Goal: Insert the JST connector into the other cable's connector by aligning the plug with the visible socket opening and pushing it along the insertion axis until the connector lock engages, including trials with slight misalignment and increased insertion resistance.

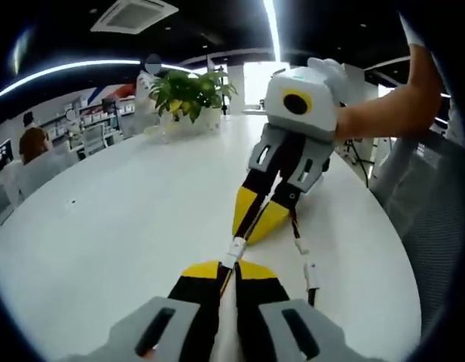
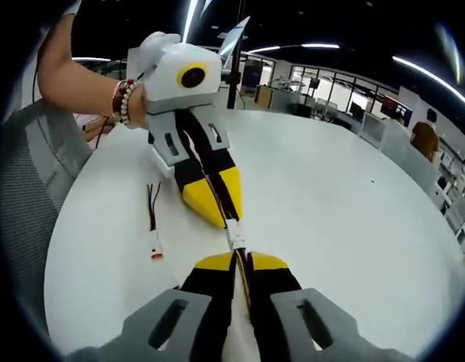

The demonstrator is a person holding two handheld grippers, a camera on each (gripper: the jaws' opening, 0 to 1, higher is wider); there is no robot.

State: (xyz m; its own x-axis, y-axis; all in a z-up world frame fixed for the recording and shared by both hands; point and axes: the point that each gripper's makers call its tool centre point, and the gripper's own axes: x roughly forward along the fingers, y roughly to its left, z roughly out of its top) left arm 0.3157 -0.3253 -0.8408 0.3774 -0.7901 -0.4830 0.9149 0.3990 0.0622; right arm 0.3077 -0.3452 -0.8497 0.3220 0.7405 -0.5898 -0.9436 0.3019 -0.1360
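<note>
- White round tabletop (image 1: 126, 219) spreads under both my grippers.
- My left gripper (image 1: 226, 273) and right gripper (image 2: 242, 264) pinch their cables, jaws narrow.
- Joined white JST connector (image 1: 235, 250) sits lower centre between them.
- Spare cable (image 2: 153, 226) lies left.

- We see a big round white table (image 1: 126, 219).
- A green plant (image 1: 188, 92) in a white pot stands at its far edge.
- Long bright light strips (image 1: 74, 72) run across the dark ceiling.
- A grey mesh chair (image 2: 25, 204) stands near the table.
- Far off are shelves (image 1: 96, 121).
</note>
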